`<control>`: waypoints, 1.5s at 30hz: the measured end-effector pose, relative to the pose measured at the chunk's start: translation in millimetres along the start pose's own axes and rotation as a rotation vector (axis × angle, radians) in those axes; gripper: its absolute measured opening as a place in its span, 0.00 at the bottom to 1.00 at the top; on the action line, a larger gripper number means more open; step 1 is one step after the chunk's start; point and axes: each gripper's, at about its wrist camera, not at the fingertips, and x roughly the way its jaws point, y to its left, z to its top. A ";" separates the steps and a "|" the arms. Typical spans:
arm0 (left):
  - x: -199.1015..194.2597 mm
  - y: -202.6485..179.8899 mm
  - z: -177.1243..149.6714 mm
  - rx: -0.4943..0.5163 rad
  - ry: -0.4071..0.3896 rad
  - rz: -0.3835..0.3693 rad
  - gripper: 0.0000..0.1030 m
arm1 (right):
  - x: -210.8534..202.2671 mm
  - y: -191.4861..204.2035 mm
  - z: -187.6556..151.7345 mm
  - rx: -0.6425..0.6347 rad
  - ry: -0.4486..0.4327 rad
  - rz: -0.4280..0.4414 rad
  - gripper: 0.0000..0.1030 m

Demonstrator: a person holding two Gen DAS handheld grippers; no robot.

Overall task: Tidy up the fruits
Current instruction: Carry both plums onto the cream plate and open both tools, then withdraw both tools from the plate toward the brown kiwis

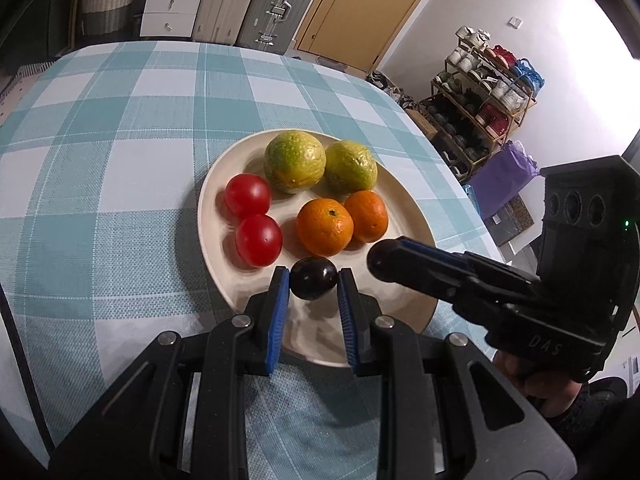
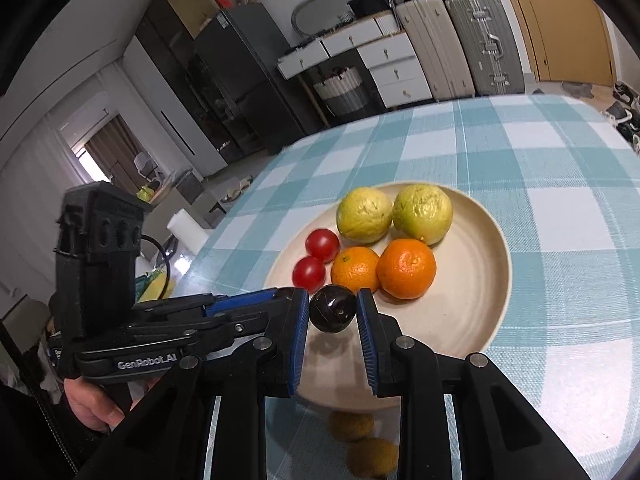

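A cream plate on the checked tablecloth holds two green-yellow fruits, two oranges and two red tomatoes. A dark plum is just above the plate's near edge. My left gripper holds the plum between its blue pads; it also shows in the right wrist view. My right gripper brackets the same plum with small gaps; from the left wrist view its jaws' state is unclear.
Two brownish fruits lie on the cloth in front of the plate, below my right gripper. The table edge runs along the right, with a shoe rack beyond. Suitcases and drawers stand behind the table.
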 end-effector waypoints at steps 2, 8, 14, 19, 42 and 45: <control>2.2 1.4 1.9 -0.001 -0.002 0.001 0.21 | 5.2 -1.1 0.9 0.003 0.011 0.000 0.24; 3.1 3.0 5.6 -0.004 -0.010 -0.011 0.21 | 14.5 3.1 4.6 -0.017 0.024 0.001 0.25; -2.2 5.6 9.2 -0.019 -0.025 -0.007 0.21 | 13.2 10.0 5.3 -0.052 0.006 -0.013 0.38; -9.1 3.3 6.9 -0.018 -0.031 -0.001 0.21 | -1.3 7.8 7.1 -0.041 -0.051 -0.013 0.48; -46.9 -37.0 -31.7 0.040 -0.067 0.075 0.48 | -68.5 5.7 -11.8 -0.003 -0.182 -0.083 0.77; -53.6 -40.0 -36.4 0.042 -0.082 0.099 0.54 | -75.3 11.1 -16.7 -0.011 -0.192 -0.083 0.79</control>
